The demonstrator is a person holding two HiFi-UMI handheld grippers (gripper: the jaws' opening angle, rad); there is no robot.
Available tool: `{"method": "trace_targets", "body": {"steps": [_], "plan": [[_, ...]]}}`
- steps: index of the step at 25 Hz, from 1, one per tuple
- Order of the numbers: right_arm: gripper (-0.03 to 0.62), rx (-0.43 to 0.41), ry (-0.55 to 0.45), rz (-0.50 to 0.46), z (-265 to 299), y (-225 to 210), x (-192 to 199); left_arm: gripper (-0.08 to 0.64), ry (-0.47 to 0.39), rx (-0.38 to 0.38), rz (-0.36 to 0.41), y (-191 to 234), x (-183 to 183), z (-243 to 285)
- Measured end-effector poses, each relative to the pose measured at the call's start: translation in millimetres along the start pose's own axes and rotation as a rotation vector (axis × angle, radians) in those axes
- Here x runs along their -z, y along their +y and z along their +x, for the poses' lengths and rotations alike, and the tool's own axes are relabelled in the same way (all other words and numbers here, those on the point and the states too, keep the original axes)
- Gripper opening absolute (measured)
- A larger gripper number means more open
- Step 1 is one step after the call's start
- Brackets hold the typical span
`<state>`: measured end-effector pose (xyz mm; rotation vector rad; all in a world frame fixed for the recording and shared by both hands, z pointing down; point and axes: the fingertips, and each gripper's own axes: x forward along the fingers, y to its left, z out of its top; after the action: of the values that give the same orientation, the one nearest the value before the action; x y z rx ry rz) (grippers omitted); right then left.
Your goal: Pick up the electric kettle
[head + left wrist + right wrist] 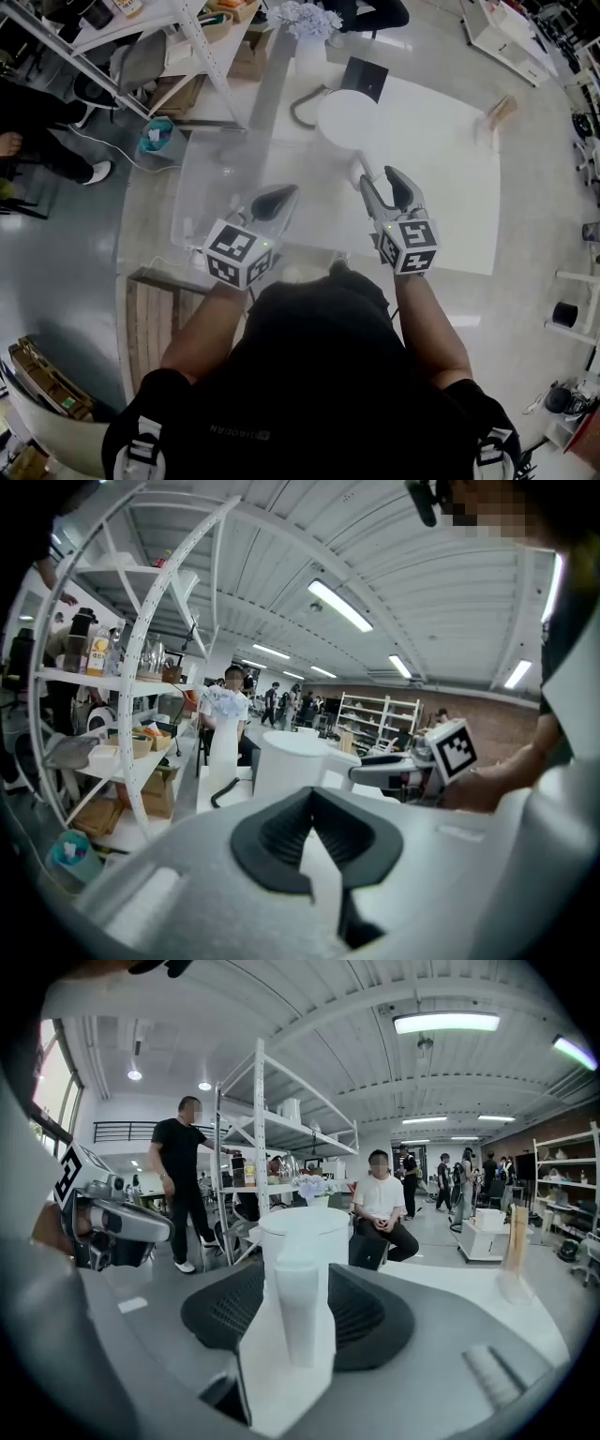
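Observation:
A white electric kettle [345, 117] stands on the white table [450, 206], its handle [367, 173] turned toward me. My right gripper [382, 178] is at that handle. In the right gripper view the jaws stand wide on either side of the handle [300, 1312] without pressing on it, so the right gripper [298, 1274] is open. My left gripper [284, 194] hovers left of the kettle over the table, apart from it. In its own view the left gripper [314, 794] has its pad tips together with nothing between them, and the kettle [289, 761] stands ahead.
A black cable [305, 103] curls on the table behind the kettle, near a vase of flowers [309, 37] and a black stand [364, 77]. A wooden block [500, 111] stands at the far right corner. A metal shelf rack [187, 37] rises at the far left; a seated person [380, 1208] faces the table.

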<state>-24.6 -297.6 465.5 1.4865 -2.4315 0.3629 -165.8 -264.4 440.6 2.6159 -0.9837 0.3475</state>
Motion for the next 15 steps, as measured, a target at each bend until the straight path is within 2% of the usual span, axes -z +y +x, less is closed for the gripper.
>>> {"method": "trace_targets", "body": {"steps": [15], "plan": [[0.21,-0.008,0.047,-0.066,47,-8,10,0.003,0.014,-0.023,-0.011,11,-2,12]]}}
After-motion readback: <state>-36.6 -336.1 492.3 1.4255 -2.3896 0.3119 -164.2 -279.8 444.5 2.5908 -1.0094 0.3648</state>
